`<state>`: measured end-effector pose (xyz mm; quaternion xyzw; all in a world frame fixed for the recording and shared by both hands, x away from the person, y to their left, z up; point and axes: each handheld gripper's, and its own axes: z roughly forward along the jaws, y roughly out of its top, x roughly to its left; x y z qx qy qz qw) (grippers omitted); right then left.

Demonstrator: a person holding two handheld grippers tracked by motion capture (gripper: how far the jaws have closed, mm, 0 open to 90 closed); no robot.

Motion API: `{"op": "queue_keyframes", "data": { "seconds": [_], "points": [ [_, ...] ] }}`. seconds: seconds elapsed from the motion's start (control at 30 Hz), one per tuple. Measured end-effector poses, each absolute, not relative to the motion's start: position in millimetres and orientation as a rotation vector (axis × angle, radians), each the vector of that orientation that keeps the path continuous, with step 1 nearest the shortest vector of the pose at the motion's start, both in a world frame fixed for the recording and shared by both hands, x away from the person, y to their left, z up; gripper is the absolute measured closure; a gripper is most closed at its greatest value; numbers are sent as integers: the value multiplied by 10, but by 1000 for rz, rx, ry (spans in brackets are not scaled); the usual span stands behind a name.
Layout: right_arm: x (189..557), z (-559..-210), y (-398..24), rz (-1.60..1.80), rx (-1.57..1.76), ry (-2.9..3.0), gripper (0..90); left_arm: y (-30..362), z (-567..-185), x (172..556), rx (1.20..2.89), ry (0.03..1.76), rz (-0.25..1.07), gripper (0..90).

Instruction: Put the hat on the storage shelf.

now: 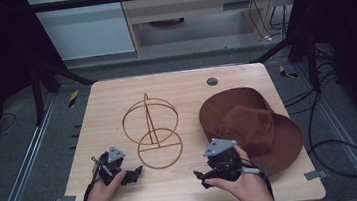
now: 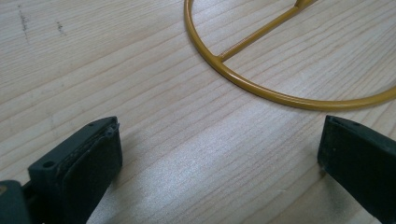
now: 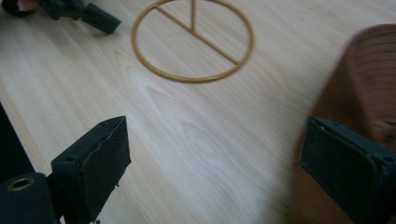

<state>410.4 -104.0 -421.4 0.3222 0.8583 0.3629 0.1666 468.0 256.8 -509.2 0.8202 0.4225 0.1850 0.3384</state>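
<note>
A gold wire stand [image 1: 151,129] rises from a flat ring base [image 1: 160,148] in the middle of the wooden table [image 1: 175,88]. A brown brimmed hat [image 1: 253,128] lies on the table to its right. My left gripper [image 1: 135,174] rests low at the front left, just short of the ring base [image 2: 280,93]; its jaws stand open [image 2: 222,140] with bare wood between them. My right gripper [image 1: 200,176] sits at the front, left of the hat's brim [image 3: 364,84]. It is open [image 3: 217,140] and empty, with the ring base [image 3: 192,42] and the left gripper [image 3: 100,18] farther off.
A small grey round cap [image 1: 211,81] is set into the table near its far edge. Black cables [image 1: 340,149] loop on the floor to the right. Metal rails [image 1: 18,172] run along both sides of the table.
</note>
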Motion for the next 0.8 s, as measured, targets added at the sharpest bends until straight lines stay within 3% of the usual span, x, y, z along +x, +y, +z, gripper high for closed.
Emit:
{"op": "queue_keyframes", "data": {
  "seconds": [0.3, 0.8],
  "points": [
    [4171, -3816, -1641, 931, 973, 2348, 91, 2567, -5092, 4679, 2136, 1101, 482, 0],
    [4637, -3670, -2236, 781, 1101, 2369, 116, 2567, -5092, 4678, 2135, 1101, 482, 0]
  ]
}}
